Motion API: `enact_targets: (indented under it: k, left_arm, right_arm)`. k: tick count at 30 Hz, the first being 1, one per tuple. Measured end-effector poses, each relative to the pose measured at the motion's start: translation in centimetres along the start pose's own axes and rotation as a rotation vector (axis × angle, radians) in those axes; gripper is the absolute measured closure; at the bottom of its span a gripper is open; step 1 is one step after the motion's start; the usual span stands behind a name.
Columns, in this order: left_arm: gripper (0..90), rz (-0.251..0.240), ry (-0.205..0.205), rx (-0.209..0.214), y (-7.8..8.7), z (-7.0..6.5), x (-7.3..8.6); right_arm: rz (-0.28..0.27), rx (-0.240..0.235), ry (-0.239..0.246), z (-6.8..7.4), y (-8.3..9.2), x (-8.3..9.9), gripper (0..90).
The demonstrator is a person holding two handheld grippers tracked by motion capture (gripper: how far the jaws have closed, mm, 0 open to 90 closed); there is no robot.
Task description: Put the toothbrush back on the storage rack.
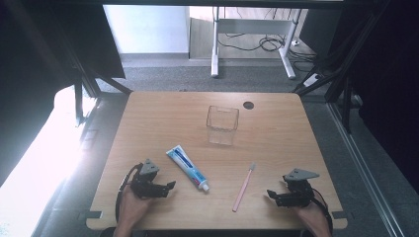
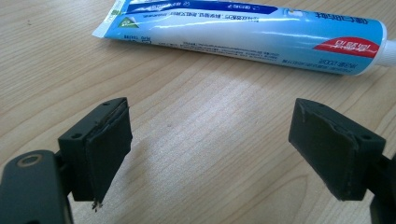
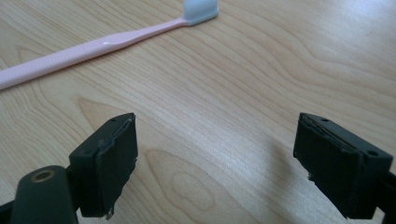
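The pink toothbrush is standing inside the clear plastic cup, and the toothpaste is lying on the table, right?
Not quite. The pink toothbrush with white bristles lies flat on the wooden table, apart from the clear square plastic cup, as the high view shows. The blue-and-white toothpaste tube does lie on the table.

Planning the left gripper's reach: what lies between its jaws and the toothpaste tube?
Bare wooden table. In the left gripper view, the open left gripper faces the toothpaste tube with nothing between.
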State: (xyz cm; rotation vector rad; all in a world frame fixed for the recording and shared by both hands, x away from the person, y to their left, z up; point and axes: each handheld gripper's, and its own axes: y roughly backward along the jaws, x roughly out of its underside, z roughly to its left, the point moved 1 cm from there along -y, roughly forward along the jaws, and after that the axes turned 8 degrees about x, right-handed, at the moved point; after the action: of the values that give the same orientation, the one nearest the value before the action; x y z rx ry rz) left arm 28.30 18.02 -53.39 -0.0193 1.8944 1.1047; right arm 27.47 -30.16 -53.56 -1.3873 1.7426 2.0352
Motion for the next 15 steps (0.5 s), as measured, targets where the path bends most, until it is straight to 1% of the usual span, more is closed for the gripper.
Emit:
enact_targets:
  k: [1, 2, 7, 11, 15]
  left_arm:
    - [13.7, 0.0, 0.0, 0.0, 0.0, 0.0, 0.0]
    - [13.7, 0.001, -0.001, 0.0, -0.02, 0.0, 0.0]
    - [13.7, 0.004, -0.004, -0.002, -0.06, -0.08, 0.01]
    - [13.7, 0.002, -0.003, -0.003, -0.05, -0.08, 0.01]
    - [13.7, 0.003, -0.003, -0.003, -0.07, -0.07, 0.01]
  right_arm:
    - [0.0, 0.0, 0.0, 0.0, 0.0, 0.0, 14.2]
    - [0.013, -0.004, -0.006, 0.04, 0.01, -0.03, 13.9]
    - [0.019, -0.006, 0.006, 0.23, 0.08, -0.24, 13.5]
    - [0.02, -0.008, 0.004, 0.39, 0.23, -0.49, 13.5]
    - [0.028, 0.0, 0.009, 0.67, 0.55, -0.8, 14.4]
